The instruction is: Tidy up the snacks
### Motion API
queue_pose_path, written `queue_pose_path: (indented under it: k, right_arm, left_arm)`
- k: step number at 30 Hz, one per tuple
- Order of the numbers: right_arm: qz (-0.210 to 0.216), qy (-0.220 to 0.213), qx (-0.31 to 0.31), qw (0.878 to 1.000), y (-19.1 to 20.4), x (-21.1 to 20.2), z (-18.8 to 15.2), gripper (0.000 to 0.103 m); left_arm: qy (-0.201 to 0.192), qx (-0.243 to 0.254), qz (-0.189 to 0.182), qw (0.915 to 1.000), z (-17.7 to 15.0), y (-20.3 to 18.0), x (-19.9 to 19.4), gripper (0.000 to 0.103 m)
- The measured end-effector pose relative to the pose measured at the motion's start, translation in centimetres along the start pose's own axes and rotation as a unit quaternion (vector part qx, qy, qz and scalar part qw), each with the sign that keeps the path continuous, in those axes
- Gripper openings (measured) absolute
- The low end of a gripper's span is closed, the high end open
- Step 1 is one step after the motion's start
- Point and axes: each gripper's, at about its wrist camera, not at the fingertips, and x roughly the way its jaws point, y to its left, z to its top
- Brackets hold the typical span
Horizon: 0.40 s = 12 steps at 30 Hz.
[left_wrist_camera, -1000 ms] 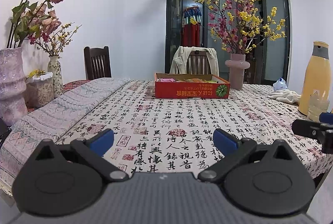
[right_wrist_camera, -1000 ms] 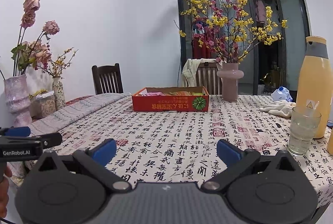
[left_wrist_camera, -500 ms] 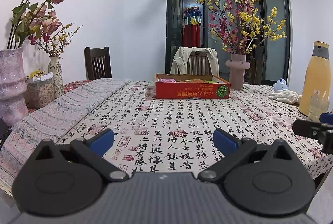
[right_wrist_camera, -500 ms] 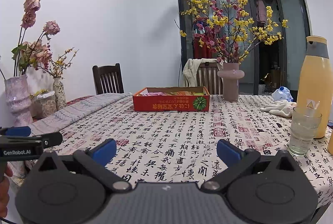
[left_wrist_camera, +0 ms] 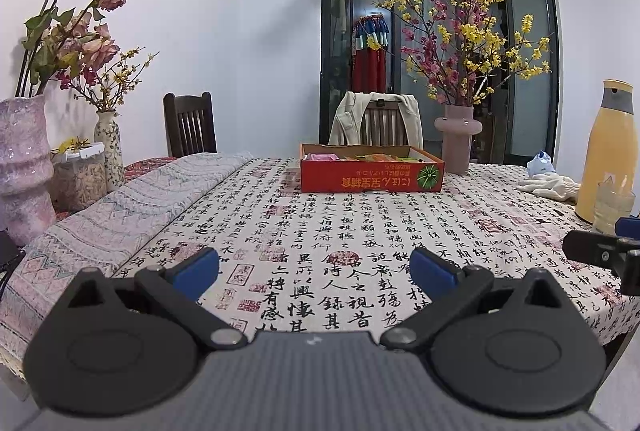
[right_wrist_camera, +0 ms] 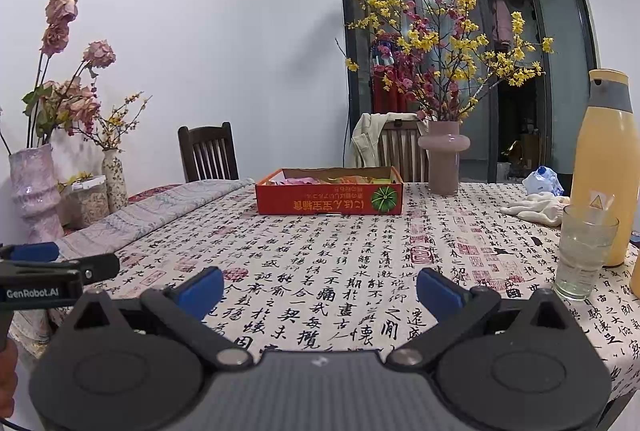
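Far across the table (left_wrist_camera: 248,231), a red box (left_wrist_camera: 372,179) with bright snacks (left_wrist_camera: 356,157) packed inside. Lies with its long side running left to right, so the long front wall faces both tools. Seen from the left gripper (left_wrist_camera: 314,267), sits ahead and a tiny bit to the right. Seen from the right gripper (right_wrist_camera: 320,289), sits almost dead ahead. Looks about the same size from each one, so hard to say which is nearer. Both grippers low at the near edge of the table, side by side, well apart from the box. Blue fingers (left_wrist_camera: 196,267) spread wide on the left one, holding nothing. Same on the right one: wide apart and holding nothing. Lots of bare cloth between the tools and the box, with no loose snack to be seen on it. Off to the right, a glass (right_wrist_camera: 586,247) and a tall yellow bottle (right_wrist_camera: 606,167), near the right gripper but not in the straight path to the box. Could fit two times: snacks waiting to be sorted inside the box, or snacks all put away in it. Too small and too far to tell how neatly packed.
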Motion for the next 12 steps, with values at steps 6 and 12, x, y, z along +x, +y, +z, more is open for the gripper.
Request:
queue_pose_path:
  k: [6, 12]
  right_arm:
    - [0.0, -0.001, 0.0, 1.0, -0.04, -0.03, 0.01, 0.103]
    - [0.0, 0.0, 0.001, 1.0, 0.04, -0.02, 0.0, 0.103]
  left_arm:
    - [-0.001, 0.001, 0.002, 1.0, -0.09, -0.13, -0.1, 0.103]
    - [-0.009, 0.012, -0.007, 0.9999, -0.22, -0.48, -0.4, 0.103]
